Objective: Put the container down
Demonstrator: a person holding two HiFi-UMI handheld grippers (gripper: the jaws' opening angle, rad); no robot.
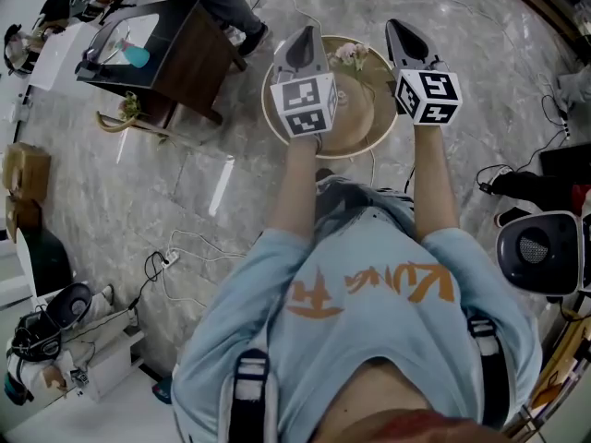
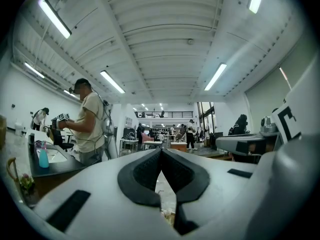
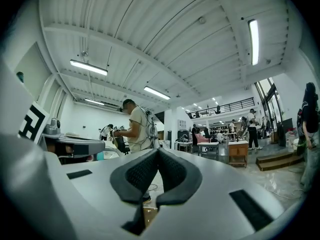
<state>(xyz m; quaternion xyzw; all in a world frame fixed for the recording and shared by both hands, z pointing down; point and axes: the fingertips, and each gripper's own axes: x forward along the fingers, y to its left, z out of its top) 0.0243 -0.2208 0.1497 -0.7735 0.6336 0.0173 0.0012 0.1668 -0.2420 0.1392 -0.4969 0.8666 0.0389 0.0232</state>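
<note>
In the head view both grippers are held out level, side by side, over a round beige container [image 1: 355, 123] that stands on the floor below, with small flowers [image 1: 351, 53] at its far rim. My left gripper [image 1: 303, 42] hangs over its left part and my right gripper [image 1: 401, 31] over its right edge. Neither touches it. In the left gripper view the left gripper [image 2: 161, 156] has its dark pads pressed together with nothing between them. The right gripper [image 3: 157, 156] looks the same in its own view: pads together, empty.
A dark desk [image 1: 185, 53] with a blue bottle [image 1: 137, 56] stands at the far left, and a person [image 2: 89, 124] works at it. Cables [image 1: 185, 247] cross the marble floor. A white round-fronted appliance [image 1: 543, 252] stands at the right, and a cardboard box [image 1: 23, 169] at the left edge.
</note>
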